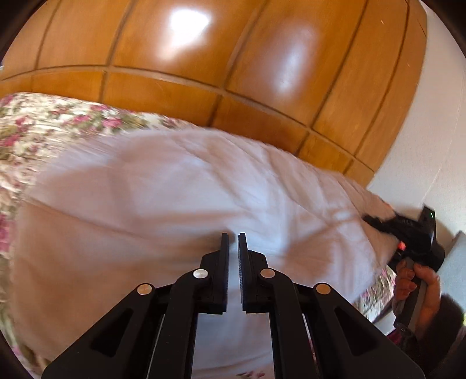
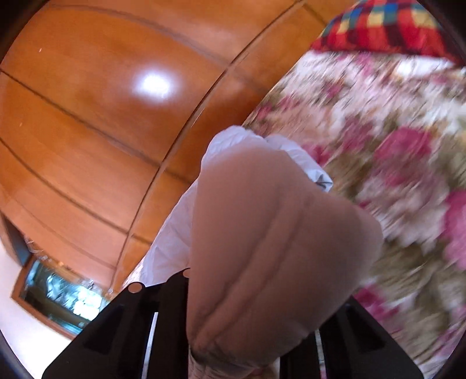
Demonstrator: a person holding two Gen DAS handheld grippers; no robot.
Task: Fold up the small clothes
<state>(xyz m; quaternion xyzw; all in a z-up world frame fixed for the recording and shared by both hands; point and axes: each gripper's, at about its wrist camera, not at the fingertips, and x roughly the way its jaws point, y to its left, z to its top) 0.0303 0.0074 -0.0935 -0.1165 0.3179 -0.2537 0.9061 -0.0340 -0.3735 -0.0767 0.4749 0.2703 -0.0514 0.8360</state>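
Both my grippers are clamped on the white garment (image 1: 180, 186), which is lifted off the floral bedspread (image 1: 43, 128).

My left gripper (image 1: 233, 236) is pinched tight on the near edge; my right gripper (image 1: 375, 220) grips the far corner, cloth bunched over its jaws. I judge the fold only begun: the garment hangs spread between them, no crease laid yet.

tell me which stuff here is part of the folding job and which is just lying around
Part of the job:
- white garment, spread over the bed
- left tongs, shut, tips at the garment
- right tongs, gripping its far edge; cloth drapes over them in the right wrist view

Just there:
- floral bedspread
- plaid cloth at the bed's far end
- wooden wardrobe
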